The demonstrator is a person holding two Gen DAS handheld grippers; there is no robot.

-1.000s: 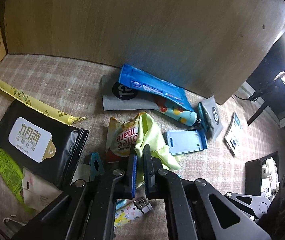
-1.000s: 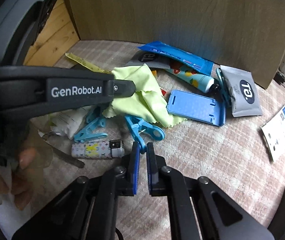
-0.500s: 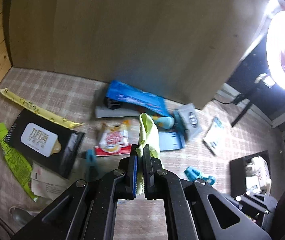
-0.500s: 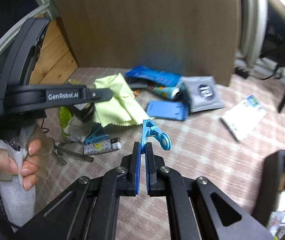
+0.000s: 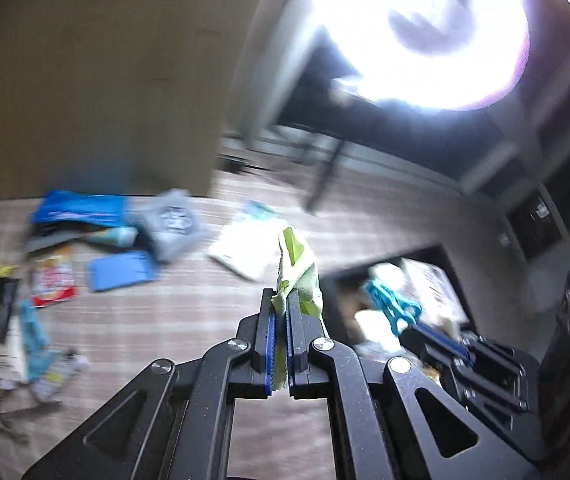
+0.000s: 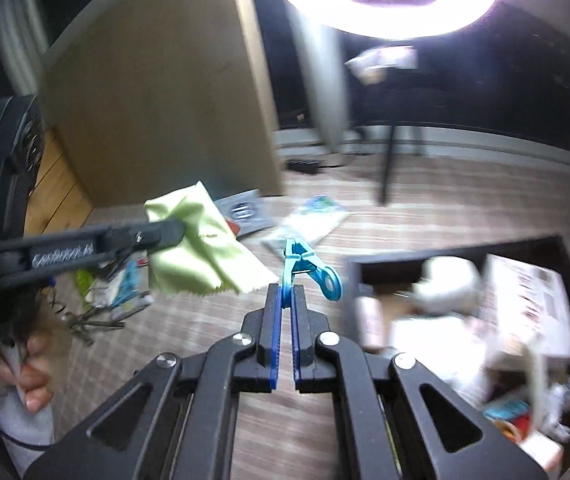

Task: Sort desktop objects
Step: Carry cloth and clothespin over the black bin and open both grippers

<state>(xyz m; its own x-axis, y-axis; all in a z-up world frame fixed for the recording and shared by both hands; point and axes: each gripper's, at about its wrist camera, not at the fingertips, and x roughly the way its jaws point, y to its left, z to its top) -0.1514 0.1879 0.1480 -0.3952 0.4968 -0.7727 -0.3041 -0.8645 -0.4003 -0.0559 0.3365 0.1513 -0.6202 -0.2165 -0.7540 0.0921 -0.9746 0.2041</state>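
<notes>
My left gripper (image 5: 279, 300) is shut on a yellow-green cloth (image 5: 297, 272) and holds it in the air; the cloth also shows in the right wrist view (image 6: 201, 248), hanging from the left gripper (image 6: 179, 229). My right gripper (image 6: 286, 294) is shut on a blue clothes peg (image 6: 309, 268), also lifted; it shows in the left wrist view (image 5: 391, 306) over the black storage box (image 5: 341, 280). The box (image 6: 457, 250) holds several items and lies to the right.
Left on the checked tablecloth (image 5: 189, 308) lie a blue card holder (image 5: 121, 270), a grey sachet (image 5: 173, 220), a blue packet (image 5: 81, 208), a coffee sachet (image 5: 53, 280) and a white leaflet (image 5: 245, 248). A wooden panel (image 5: 105, 80) stands behind. A ring light (image 5: 421, 32) glares above.
Both grippers have swung right and up with their loads, from over the pile of objects toward the black box. The views are blurred by the motion.
</notes>
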